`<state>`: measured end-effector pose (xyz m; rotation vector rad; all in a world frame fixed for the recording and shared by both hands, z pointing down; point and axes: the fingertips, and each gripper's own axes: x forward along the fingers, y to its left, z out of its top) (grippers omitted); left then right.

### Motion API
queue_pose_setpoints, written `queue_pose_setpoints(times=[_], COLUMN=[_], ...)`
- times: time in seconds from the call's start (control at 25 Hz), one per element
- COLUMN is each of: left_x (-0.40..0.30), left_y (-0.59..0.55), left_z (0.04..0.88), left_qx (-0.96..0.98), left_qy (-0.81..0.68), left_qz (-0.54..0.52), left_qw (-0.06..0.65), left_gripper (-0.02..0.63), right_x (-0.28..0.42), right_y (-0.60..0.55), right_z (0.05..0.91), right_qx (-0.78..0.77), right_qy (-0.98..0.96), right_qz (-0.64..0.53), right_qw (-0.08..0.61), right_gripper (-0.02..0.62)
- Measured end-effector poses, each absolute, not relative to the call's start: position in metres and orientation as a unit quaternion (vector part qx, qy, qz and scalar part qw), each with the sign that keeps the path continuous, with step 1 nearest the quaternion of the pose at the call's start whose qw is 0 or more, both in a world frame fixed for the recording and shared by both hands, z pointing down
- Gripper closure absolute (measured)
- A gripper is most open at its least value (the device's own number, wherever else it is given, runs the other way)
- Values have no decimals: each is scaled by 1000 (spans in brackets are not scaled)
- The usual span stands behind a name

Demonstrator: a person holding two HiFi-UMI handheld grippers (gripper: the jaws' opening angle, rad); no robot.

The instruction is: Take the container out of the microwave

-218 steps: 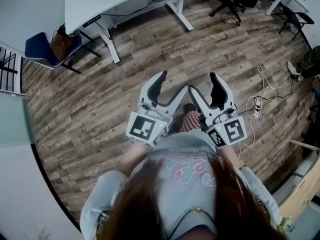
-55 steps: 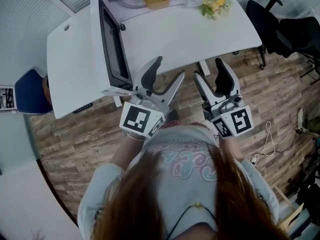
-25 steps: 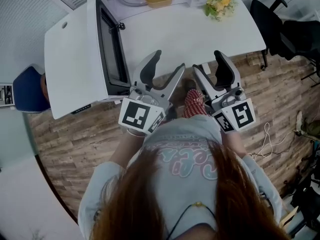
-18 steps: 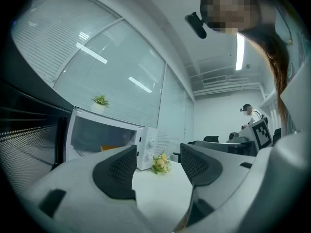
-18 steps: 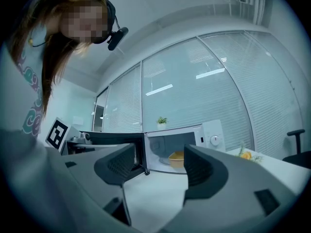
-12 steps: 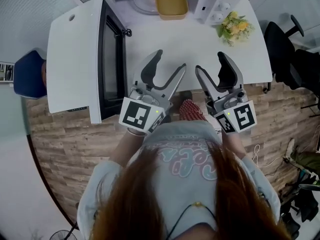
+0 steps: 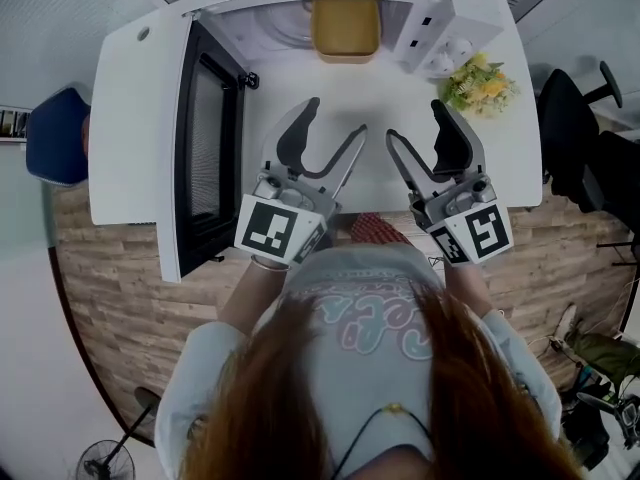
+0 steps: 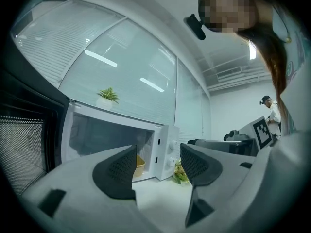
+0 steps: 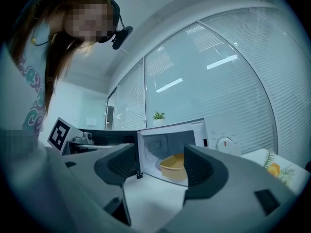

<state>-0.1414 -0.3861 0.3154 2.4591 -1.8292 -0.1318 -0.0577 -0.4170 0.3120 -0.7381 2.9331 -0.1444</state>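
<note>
- Microwave (image 7: pixel 440 36): white, at the far edge of the tabletop (image 7: pixel 505 158). Its door (image 7: pixel 200 158) is swung fully open on the microwave's left side.
- Container (image 7: pixel 345 30): yellow, shallow, with rounded corners. It sits inside the microwave cavity, just behind the opening, on the side nearest the control panel. I cannot settle its long axis from here.
- Left hand-held gripper (image 7: pixel 333 118): jaws spread, nothing between them. It is in front of the microwave opening, just beside the open door and well short of the cavity.
- Right hand-held gripper (image 7: pixel 417 121): jaws spread, empty, in front of the microwave's control panel and level with the left one.
- Key relation: the container lies straight ahead of both, deeper into the microwave and between their two lines. In my right gripper view it shows between the jaws; in the left it is half hidden by a pad. I judge the right has the cleaner approach, clear of the door.
- Flowers (image 7: pixel 478 83): on the microwave's right.
</note>
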Motion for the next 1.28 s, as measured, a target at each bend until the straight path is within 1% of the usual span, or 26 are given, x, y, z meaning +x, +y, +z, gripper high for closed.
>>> queue_pose_setpoints(times=[0.48,0.56,0.88,1.12,1.28], left_x=[-160,-164,-181,-190,-197], left_y=[-424,-427,-444,-453,-461], left_z=[341,346,357,378,388], left_qx=[778,772,761,753,749], left_qy=[-627,-632,-647,-653,-657], left_qz=[-13,-8,-11,22,28], left_qw=[52,60,55,76,77], left_gripper=[353,353,353,353,353], right_x=[-83,-90,-112,-125,-132], right_y=[-461,-465,-481,-495,-503], right_z=[327,333,356,374,383], right_qx=[-204,-199,-180,-178,-180], right_qy=[977,978,982,982,982], right_qz=[-54,-55,-62,-64,-63], right_qw=[42,35,9,-8,-16], right_gripper=[293,293,293,293,293])
